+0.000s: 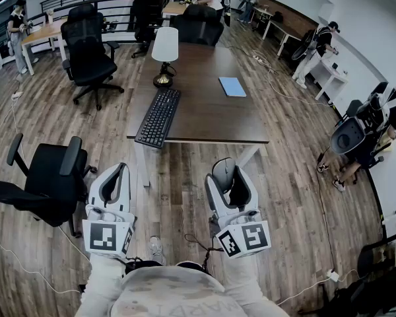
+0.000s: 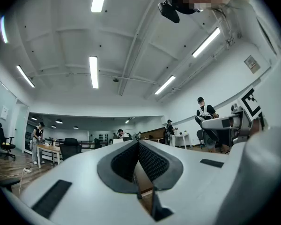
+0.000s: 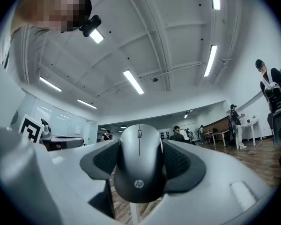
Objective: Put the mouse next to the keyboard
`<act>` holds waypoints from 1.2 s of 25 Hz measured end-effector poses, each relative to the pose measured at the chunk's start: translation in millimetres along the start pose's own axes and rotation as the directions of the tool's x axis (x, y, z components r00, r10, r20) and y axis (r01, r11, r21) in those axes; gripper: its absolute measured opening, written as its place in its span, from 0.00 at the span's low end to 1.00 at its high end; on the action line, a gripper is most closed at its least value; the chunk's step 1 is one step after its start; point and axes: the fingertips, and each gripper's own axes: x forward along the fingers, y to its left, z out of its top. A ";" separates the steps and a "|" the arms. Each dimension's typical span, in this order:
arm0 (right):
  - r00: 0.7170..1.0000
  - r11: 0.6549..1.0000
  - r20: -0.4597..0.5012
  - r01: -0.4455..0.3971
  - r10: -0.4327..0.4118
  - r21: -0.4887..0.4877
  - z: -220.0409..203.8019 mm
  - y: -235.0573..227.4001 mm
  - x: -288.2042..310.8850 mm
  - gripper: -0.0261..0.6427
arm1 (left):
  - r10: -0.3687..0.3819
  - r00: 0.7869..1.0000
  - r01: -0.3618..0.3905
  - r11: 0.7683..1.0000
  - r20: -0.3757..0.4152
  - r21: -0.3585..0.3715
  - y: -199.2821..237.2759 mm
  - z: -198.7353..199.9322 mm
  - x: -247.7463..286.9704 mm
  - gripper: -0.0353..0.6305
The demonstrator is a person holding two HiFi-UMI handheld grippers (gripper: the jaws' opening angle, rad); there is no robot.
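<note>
Gripping the HP mouse (image 3: 139, 168) only by its sides, the wide-spread right gripper (image 1: 226, 178) could let it slip before reaching the keyboard (image 1: 158, 116); the left gripper (image 2: 138, 146) is closed, empty.

Mouse (image 3: 138, 172) in white right gripper (image 3: 139, 145) was dark grey, keyboard (image 1: 158, 117) ahead black, table (image 1: 204, 111) dark brown, notebook (image 1: 232, 86) blue.

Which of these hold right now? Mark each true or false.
The right gripper holds the mouse. True.
The left gripper stands wide open. False: its jaws are together, empty.
A lamp stands on the table beyond the keyboard. True.
The keyboard lies on the floor. False: it lies on the table.
The mouse already lies beside the keyboard. False: it is in the right gripper, short of the table.
</note>
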 end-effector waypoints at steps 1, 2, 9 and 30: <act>1.000 1.000 0.001 0.001 -0.001 0.001 0.0 -0.3 1.0 0.49 | 0.000 1.000 0.000 1.000 -0.001 0.000 0.6 -0.3 0.7 0.06; 1.000 1.000 0.003 0.001 -0.001 0.002 -0.1 -0.4 2.0 0.49 | 0.000 1.000 0.000 1.000 -0.002 0.001 1.4 -0.5 1.4 0.06; 1.000 1.000 0.004 0.010 -0.010 0.007 -3.2 0.1 14.8 0.49 | -0.003 1.000 0.003 1.000 -0.006 0.003 12.6 -1.9 10.4 0.06; 0.999 0.999 0.014 0.052 -0.052 0.009 -33.0 -19.4 109.2 0.48 | -0.046 0.999 0.046 0.999 0.008 0.005 66.4 -26.5 102.8 0.06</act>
